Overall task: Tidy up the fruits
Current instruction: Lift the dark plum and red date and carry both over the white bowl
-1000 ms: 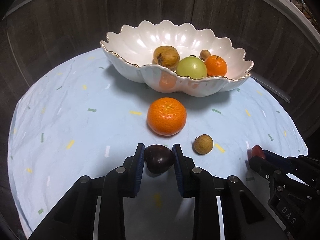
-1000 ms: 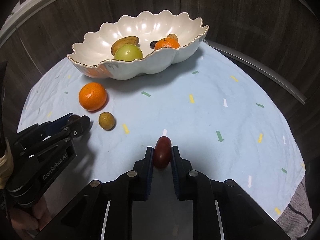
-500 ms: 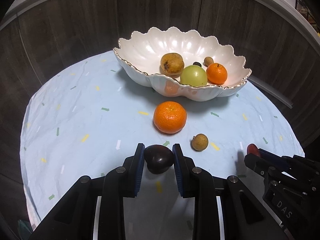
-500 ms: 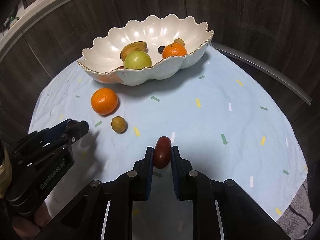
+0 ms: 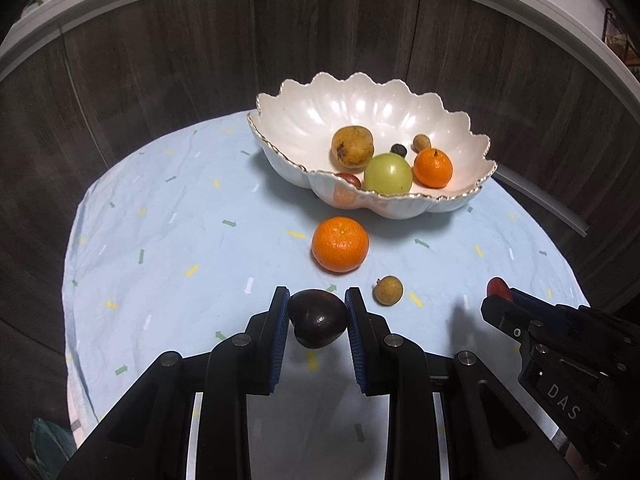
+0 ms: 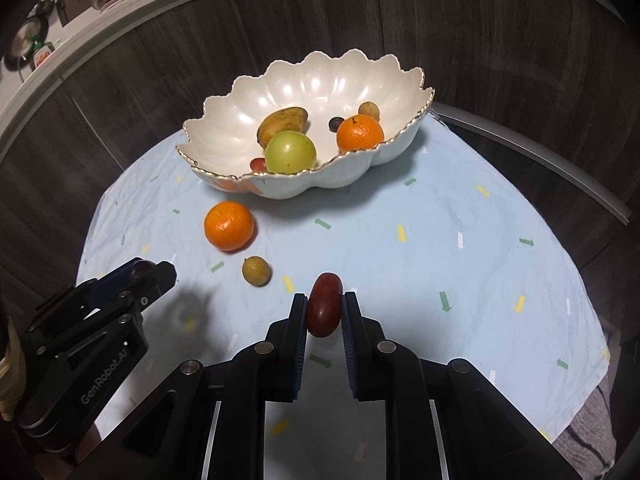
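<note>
left gripper [image 5: 318, 316]: clamped on a dark purple fruit [image 5: 317, 318], held above the cloth [image 5: 160, 272]
right gripper [image 6: 325, 312]: pinching a red oval fruit [image 6: 325, 310]
bowl [image 5: 400, 206]: farther back, just past the loose orange [image 5: 340, 244]

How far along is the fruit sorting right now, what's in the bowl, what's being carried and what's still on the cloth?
Partly done. The white bowl already holds a green fruit, a small orange, a yellow-brown fruit and some smaller pieces. In hand: the left gripper clamps a dark plum, the right gripper a red fruit. Left on the cloth: the large orange and a small tan fruit.
</note>
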Demonstrator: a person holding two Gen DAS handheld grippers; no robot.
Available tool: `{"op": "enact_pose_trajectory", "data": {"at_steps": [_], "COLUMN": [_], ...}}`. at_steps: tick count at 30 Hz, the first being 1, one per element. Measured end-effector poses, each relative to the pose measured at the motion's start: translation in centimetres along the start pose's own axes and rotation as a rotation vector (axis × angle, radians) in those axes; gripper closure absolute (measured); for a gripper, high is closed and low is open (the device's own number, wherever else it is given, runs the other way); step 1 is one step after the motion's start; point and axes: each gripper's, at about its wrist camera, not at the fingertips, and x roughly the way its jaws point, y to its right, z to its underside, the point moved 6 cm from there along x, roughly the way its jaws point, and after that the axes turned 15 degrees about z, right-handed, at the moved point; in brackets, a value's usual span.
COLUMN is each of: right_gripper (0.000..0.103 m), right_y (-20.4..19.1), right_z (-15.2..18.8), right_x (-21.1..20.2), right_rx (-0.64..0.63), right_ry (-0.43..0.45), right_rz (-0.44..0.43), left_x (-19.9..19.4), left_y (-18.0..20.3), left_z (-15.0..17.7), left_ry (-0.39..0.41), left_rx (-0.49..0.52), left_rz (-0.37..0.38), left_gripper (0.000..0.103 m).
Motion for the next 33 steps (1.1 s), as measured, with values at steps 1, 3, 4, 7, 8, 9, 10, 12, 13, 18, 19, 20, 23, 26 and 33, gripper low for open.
{"op": "enact_pose_trajectory", "data": {"at_steps": [1,3,4,7,8,9,10,12,13,18,19,20,23,26,33], "right_gripper": [0.085,0.085,0.085,0.085,0.085,0.085,0.085,0.085,0.085,0.085,0.085,0.085,0.085,0.085,0.085], "right_y": [0.1,0.1,0.1,0.2,0.2,0.3,0.4,0.5,0.6,1.0,1.1,1.1,1.2,1.4,1.9], "right_z": [-0.1,-0.4,-0.6,-1.1,-1.3,-1.4,-1.7,-2.1,-2.4,-3.4,-3.6,-3.9,-4.6,-5.3,-7.4], "right_x": [-0.1,-0.4,-0.6,-1.2,-1.4,-1.5,-1.7,-1.9,-2.1,-2.5,-2.6,-2.7,-2.9,-2.9,-3.0], "right_rx": [0.000,0.001,-0.001,-0.004,-0.004,-0.004,-0.003,-0.003,-0.003,-0.001,-0.003,-0.006,-0.014,-0.021,-0.033], "right_ry": [0.003,0.005,0.011,0.031,0.037,0.043,0.051,0.059,0.063,0.090,0.097,0.103,0.121,0.136,0.175], "right_rz": [-0.006,-0.019,-0.025,-0.036,-0.038,-0.040,-0.043,-0.048,-0.051,-0.057,-0.058,-0.060,-0.064,-0.066,-0.077], "left_x": [-0.2,-0.4,-0.4,-0.6,-0.8,-0.9,-1.0,-1.3,-1.4,-1.9,-2.0,-2.0,-2.1,-2.0,-1.4], "left_y": [0.1,0.3,0.4,0.9,1.0,1.1,1.2,1.5,1.6,2.0,2.1,2.2,2.5,2.8,3.5], "left_z": [-0.1,-0.3,-0.5,-0.9,-1.1,-1.2,-1.3,-1.6,-1.8,-2.6,-2.8,-2.9,-3.5,-4.0,-5.3], "left_ry": [0.002,0.003,0.004,0.007,0.009,0.011,0.014,0.021,0.026,0.041,0.044,0.046,0.053,0.057,0.060], "left_rx": [-0.002,-0.004,-0.006,-0.006,-0.005,-0.004,-0.003,-0.003,-0.003,-0.003,-0.002,-0.002,0.001,0.002,0.009], "left_rz": [-0.002,-0.004,-0.006,-0.009,-0.010,-0.011,-0.012,-0.014,-0.016,-0.025,-0.027,-0.027,-0.028,-0.027,-0.034], "left_gripper": [0.075,0.075,0.075,0.075,0.075,0.075,0.075,0.075,0.075,0.075,0.075,0.075,0.075,0.075,0.075]}}
